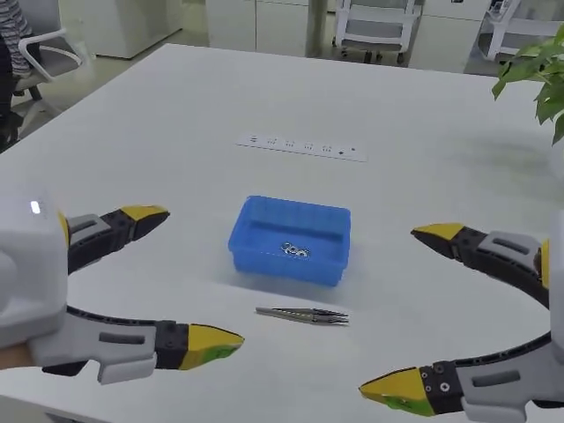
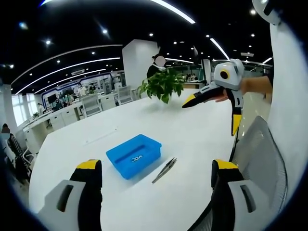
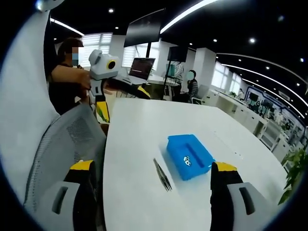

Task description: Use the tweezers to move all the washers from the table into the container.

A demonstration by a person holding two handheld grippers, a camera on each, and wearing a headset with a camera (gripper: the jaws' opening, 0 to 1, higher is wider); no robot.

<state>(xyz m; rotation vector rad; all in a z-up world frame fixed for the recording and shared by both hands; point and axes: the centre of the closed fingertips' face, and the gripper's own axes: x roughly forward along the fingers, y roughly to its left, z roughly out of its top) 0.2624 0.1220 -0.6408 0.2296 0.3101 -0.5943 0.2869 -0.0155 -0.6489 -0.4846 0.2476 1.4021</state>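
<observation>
Head view finds a few small, shiny metal washers (image 1: pixel 294 250) clustered on the floor of the rectangular blue plastic container (image 1: pixel 282 266), which sits on the smooth white table (image 1: pixel 176 123). Slim, pointed metal tweezers (image 1: pixel 304 314) lie flat on the table just in front of it, not touching. Left tongs (image 1: pixel 199 276) and right tongs (image 1: pixel 389 310), black with yellow tips, hang spread wide and empty on either side.

Blue container (image 1: pixel 286 263) at frame centre; silvery washers (image 1: pixel 294 250); grey tweezers (image 1: pixel 302 315) below; white counter (image 1: pixel 159 132); green leaves (image 1: pixel 538 75) upper right.
</observation>
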